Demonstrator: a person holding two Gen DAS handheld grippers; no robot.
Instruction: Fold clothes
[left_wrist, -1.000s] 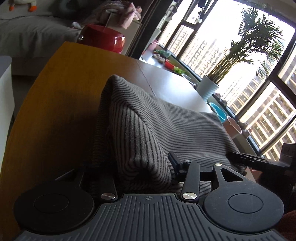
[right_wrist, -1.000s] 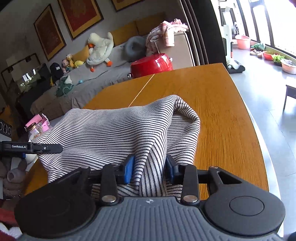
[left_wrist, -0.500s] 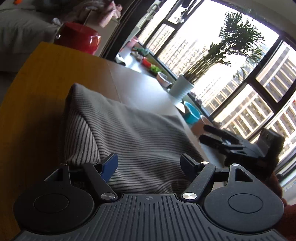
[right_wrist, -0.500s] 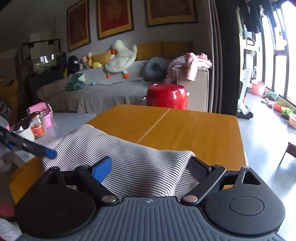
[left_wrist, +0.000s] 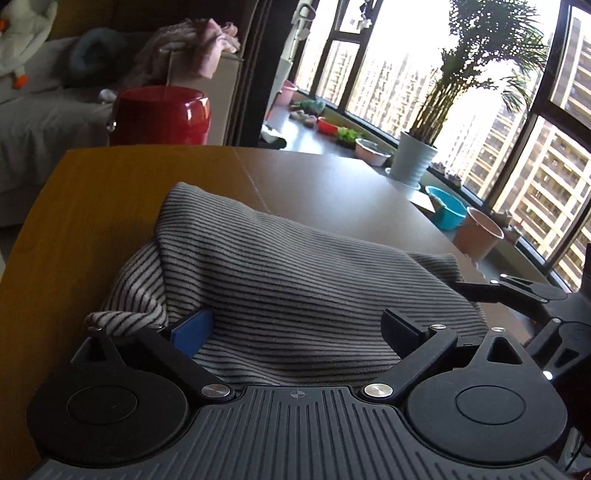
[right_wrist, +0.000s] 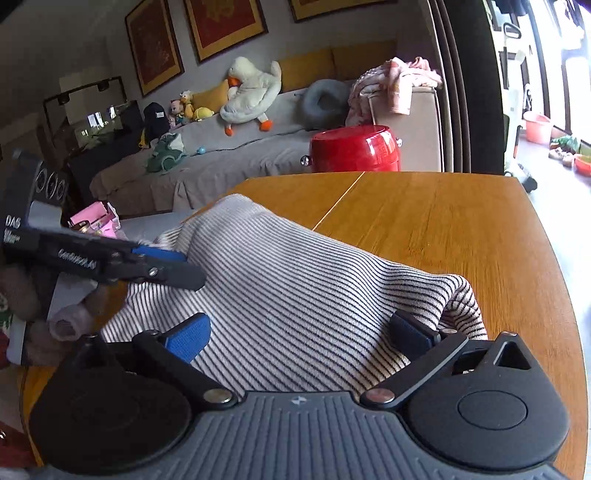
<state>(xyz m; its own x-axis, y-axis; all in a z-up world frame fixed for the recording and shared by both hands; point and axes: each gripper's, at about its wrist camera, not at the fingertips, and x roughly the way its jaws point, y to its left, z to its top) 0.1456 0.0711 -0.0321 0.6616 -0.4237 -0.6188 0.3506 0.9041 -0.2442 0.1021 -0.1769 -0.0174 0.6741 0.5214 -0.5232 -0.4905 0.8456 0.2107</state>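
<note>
Left hand-held gripper (left_wrist: 297, 330) is opening wide, its pads clear of the striped garment (left_wrist: 295, 273) heaped between them on the table (left_wrist: 92, 192). Right hand-held gripper (right_wrist: 301, 338) is likewise opening, with the garment (right_wrist: 295, 295) loose between its fingers.

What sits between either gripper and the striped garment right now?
Nothing visible. The striped garment lies directly between the opening jaws of the left gripper and the right gripper, pads clear of it. The wooden table beyond it is bare.
</note>
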